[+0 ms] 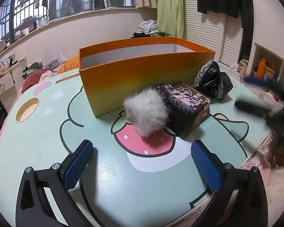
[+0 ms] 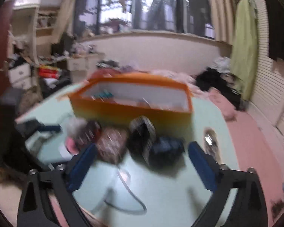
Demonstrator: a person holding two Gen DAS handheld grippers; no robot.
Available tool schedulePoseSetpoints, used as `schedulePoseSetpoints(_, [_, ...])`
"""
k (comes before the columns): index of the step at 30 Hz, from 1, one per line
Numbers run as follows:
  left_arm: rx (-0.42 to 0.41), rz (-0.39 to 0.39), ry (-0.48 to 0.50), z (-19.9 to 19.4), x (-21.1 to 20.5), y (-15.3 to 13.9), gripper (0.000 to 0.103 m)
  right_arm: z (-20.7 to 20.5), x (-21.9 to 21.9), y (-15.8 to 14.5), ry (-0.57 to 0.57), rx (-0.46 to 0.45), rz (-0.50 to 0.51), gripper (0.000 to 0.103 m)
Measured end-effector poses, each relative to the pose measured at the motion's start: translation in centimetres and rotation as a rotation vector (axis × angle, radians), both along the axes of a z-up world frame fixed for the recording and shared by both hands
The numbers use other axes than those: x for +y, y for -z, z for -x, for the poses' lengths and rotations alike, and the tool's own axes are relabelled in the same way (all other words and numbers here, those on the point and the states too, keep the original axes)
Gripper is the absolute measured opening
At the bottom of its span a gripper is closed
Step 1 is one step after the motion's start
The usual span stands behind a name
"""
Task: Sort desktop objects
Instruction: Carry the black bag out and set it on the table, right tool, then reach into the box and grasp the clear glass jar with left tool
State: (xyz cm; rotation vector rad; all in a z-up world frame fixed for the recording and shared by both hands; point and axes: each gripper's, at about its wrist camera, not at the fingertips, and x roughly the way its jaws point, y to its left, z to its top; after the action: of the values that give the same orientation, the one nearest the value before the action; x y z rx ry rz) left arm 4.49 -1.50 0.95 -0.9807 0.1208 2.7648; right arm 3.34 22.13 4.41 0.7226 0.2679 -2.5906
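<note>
Left tongs [image 1: 142, 158] spread wide, empty, low over the worktop [image 1: 37, 141]. Straight ahead and near: fur pouch [image 1: 147, 111], long axis slanting right and away, leaning on a brown box [image 1: 198, 102] just before the orange bin [image 1: 142, 71]. Right tongs [image 2: 142, 162] also spread, empty, blurred, facing the black lace bundle [image 2: 153, 143]. Probably left for the pouch, being nearer; right for the bundle.
</note>
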Motion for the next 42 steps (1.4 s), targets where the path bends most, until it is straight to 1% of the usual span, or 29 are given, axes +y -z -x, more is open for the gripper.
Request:
schedulePoseSetpoints(2, [-0.002,0.002,0.0,0.0,0.0,0.0,0.103,1.0,-0.4,2.1,0.024,-0.091,-0.038,0.103])
schedulePoseSetpoints(3, [0.002,0.006,0.002,-0.1,0.1,0.0,0.103,1.1,-0.2,2.5,0.029,-0.076,-0.002,0.103])
schedulePoseSetpoints(4, [0.002,0.005,0.001,-0.1,0.1,0.0,0.103,1.3,-0.2,2.6,0.062,-0.073,0.0,0.103])
schedulePoseSetpoints(6, [0.001,0.003,0.002,-0.2,0.1,0.0,0.103,1.8,-0.4,2.4,0.075,-0.07,0.002,0.103])
schedulePoseSetpoints(13, [-0.002,0.013,0.0,-0.1,0.1,-0.1,0.103,1.3,-0.5,2.7,0.038,-0.06,0.007,0.103])
schedulePoseSetpoints(15, [0.012,0.051,-0.018,-0.3,0.4,-0.3,0.103,1.5,-0.6,2.8,0.026,-0.064,0.005,0.103])
schedulePoseSetpoints(16, [0.026,0.088,-0.027,-0.5,0.8,-0.5,0.103,1.3,-0.8,3.0,0.008,-0.063,0.004,0.103])
schedulePoseSetpoints(17, [0.043,0.116,-0.026,-0.8,1.2,-0.9,0.103,1.2,-0.9,3.1,-0.014,-0.061,0.003,0.103])
schedulePoseSetpoints(18, [0.06,0.125,-0.012,-1.1,1.4,-1.4,0.102,1.0,-1.0,3.2,-0.034,-0.056,0.003,0.103])
schedulePoseSetpoints(19, [0.074,0.108,0.011,-1.5,1.5,-2.5,0.099,0.9,-1.0,3.3,-0.048,-0.047,0.006,0.103])
schedulePoseSetpoints(20, [0.084,0.074,0.034,-1.7,1.5,-3.7,0.098,0.8,-1.0,3.3,-0.053,-0.042,0.009,0.103])
schedulePoseSetpoints(21, [0.09,0.031,0.051,-1.8,1.3,-5.0,0.094,0.9,-0.9,3.4,-0.056,-0.039,0.013,0.103])
schedulePoseSetpoints(22, [0.088,-0.021,0.063,-1.6,1.0,-6.8,0.088,0.8,-0.8,3.4,-0.054,-0.038,0.014,0.103])
schedulePoseSetpoints(23, [0.071,-0.07,0.075,-0.9,0.8,-8.6,0.085,0.8,-0.9,3.5,-0.053,-0.037,0.012,0.103])
schedulePoseSetpoints(24, [0.054,-0.098,0.084,-0.2,0.7,-9.6,0.079,0.8,-0.9,3.5,-0.052,-0.036,0.01,0.103])
schedulePoseSetpoints(25, [0.023,-0.138,0.098,1.2,0.7,-10.9,0.07,0.7,-1.0,3.5,-0.05,-0.036,0.01,0.103])
schedulePoseSetpoints(26, [-0.004,-0.167,0.106,2.5,0.9,-11.8,0.064,0.7,-0.9,3.5,-0.051,-0.036,0.01,0.103])
schedulePoseSetpoints(27, [-0.041,-0.192,0.107,4.4,1.2,-12.5,0.055,0.7,-0.9,3.5,-0.051,-0.036,0.011,0.103])
schedulePoseSetpoints(28, [-0.09,-0.209,0.106,6.7,1.6,-12.9,0.052,0.7,-0.9,3.4,-0.052,-0.035,0.011,0.103])
schedulePoseSetpoints(29, [-0.141,-0.22,0.109,8.8,2.2,-12.8,0.052,0.7,-1.0,3.4,-0.051,-0.035,0.01,0.103])
schedulePoseSetpoints(31, [-0.263,-0.23,0.106,13.9,3.2,-11.6,0.052,0.6,-1.1,3.4,-0.051,-0.035,0.011,0.103])
schedulePoseSetpoints(34, [-0.361,-0.203,0.091,17.8,4.3,-9.5,0.052,0.7,-1.1,3.3,-0.052,-0.035,0.012,0.103])
schedulePoseSetpoints(36, [-0.43,-0.156,0.103,19.2,5.1,-8.0,0.052,0.6,-1.1,3.2,-0.052,-0.033,0.013,0.103])
schedulePoseSetpoints(38, [-0.462,-0.156,0.076,20.1,5.5,-7.1,0.052,0.6,-1.2,3.2,-0.052,-0.032,0.013,0.103])
schedulePoseSetpoints(40, [-0.491,-0.127,0.07,20.5,6.0,-6.1,0.051,0.6,-1.1,3.2,-0.052,-0.032,0.014,0.103])
schedulePoseSetpoints(41, [-0.508,-0.111,0.068,20.7,6.3,-5.6,0.049,0.6,-1.1,3.2,-0.052,-0.032,0.014,0.103])
schedulePoseSetpoints(42, [-0.524,-0.102,0.068,20.9,6.5,-5.0,0.04,0.6,-1.1,3.2,-0.052,-0.032,0.014,0.103])
